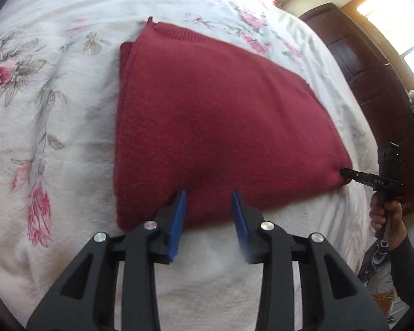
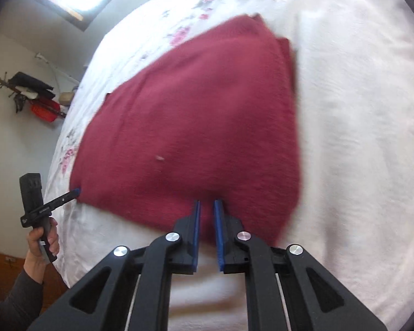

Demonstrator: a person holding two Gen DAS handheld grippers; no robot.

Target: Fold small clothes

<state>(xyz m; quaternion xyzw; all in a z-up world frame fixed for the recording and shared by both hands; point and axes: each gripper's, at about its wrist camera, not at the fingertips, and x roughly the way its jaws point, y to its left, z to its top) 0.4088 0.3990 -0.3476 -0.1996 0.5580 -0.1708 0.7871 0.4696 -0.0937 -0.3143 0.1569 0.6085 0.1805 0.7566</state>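
Observation:
A dark red knitted sweater (image 1: 220, 115) (image 2: 193, 124) lies folded into a flat rectangle on the bed. My left gripper (image 1: 208, 195) hovers open over its near edge, blue pads wide apart with the cloth showing between them. From the right wrist view the left gripper (image 2: 76, 192) reaches the sweater's near left corner. My right gripper (image 2: 207, 204) has its pads drawn close, with a narrow strip of the sweater's near edge between them. In the left wrist view the right gripper (image 1: 343, 171) has its tip at the near right corner.
A white floral bedspread (image 1: 55, 110) (image 2: 358, 110) spreads on all sides of the sweater. A dark wooden wardrobe (image 1: 367, 69) stands beyond the bed's right edge. A wall rack with bags (image 2: 33, 93) hangs to the left. A person's hands (image 1: 386, 218) (image 2: 41, 237) hold the grippers.

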